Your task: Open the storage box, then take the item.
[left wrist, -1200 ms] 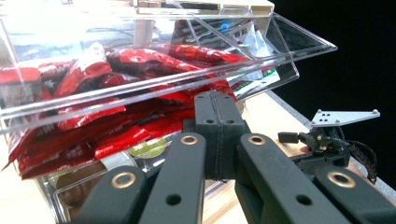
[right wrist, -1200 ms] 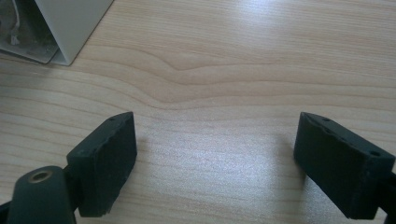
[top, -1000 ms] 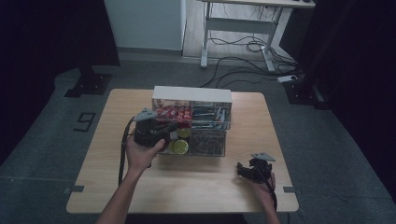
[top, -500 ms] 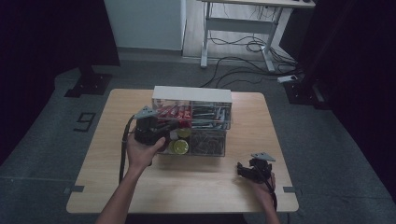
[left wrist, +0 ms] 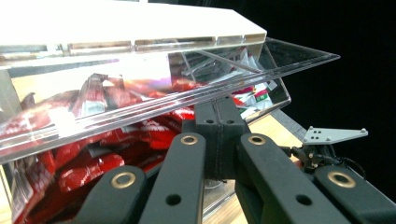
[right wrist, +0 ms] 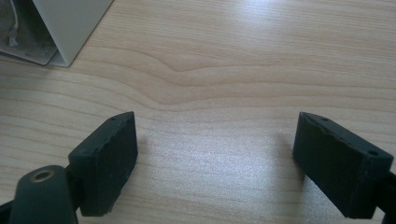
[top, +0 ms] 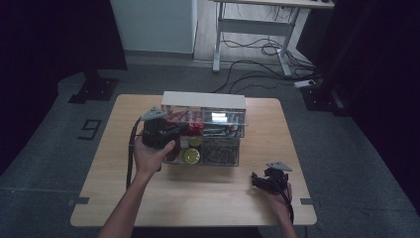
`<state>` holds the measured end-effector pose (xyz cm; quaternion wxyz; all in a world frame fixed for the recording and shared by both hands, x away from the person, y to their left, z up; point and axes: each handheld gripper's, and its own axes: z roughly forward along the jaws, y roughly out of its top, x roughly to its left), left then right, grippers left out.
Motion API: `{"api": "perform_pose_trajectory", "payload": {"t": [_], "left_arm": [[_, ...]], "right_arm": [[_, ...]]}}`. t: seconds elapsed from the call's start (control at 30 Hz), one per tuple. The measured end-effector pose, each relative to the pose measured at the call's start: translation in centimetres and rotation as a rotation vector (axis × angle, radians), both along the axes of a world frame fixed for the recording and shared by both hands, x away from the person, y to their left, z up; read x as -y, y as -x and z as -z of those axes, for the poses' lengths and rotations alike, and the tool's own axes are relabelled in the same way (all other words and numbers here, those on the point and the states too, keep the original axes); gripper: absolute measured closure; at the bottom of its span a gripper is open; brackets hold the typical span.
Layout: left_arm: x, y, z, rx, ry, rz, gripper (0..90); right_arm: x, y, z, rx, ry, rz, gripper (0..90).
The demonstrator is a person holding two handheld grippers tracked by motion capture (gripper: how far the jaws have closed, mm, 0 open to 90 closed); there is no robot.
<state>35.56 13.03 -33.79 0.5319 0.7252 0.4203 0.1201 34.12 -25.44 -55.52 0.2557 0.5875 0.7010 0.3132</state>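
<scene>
Spanning most of the high view, the wooden tabletop (top: 148, 198) carries a clear organizer (top: 205, 130) with a white top just past its middle, and everything else is best placed from that box. Its compartments hold red packets (left wrist: 107, 140) at its left end, mixed sachets (left wrist: 247, 93) toward its right end, and round yellow lids (top: 189, 155) in its lower front. A clear lid (left wrist: 196, 100) is hinged up off the organizer's front, tilted, and the left tool (left wrist: 218, 119) is at the organizer's left front corner, jaws clenched together right under that lid's edge, apparently pressed against it from below; whether they pinch it I cannot tell. The right tool (right wrist: 212, 158) rests well to the organizer's right and nearer the person, jaws released and wide apart over bare wood, holding nothing. Judging by looks, the lid is thin stiff acrylic: light, slick, prone to scratching or cracking if twisted, so it is best lifted by its front lip near a corner, gently and squarely. The packets are soft, light and crinkly, and best pinched one at a time by an end seam.
</scene>
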Motion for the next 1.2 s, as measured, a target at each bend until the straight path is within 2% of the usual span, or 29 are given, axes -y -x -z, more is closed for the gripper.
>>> {"api": "perform_pose_trajectory", "payload": {"t": [0.53,1.2], "left_arm": [[-0.1,-0.9,-2.1,0.027,0.016,-0.015,90.0],[0.1,-1.0,-2.1,0.023,0.017,-0.016,90.0]], "right_arm": [[0.0,0.0,0.0,-0.001,-0.001,0.0,13.9],[0.0,0.0,0.0,0.002,-0.003,0.0,15.4]]}}
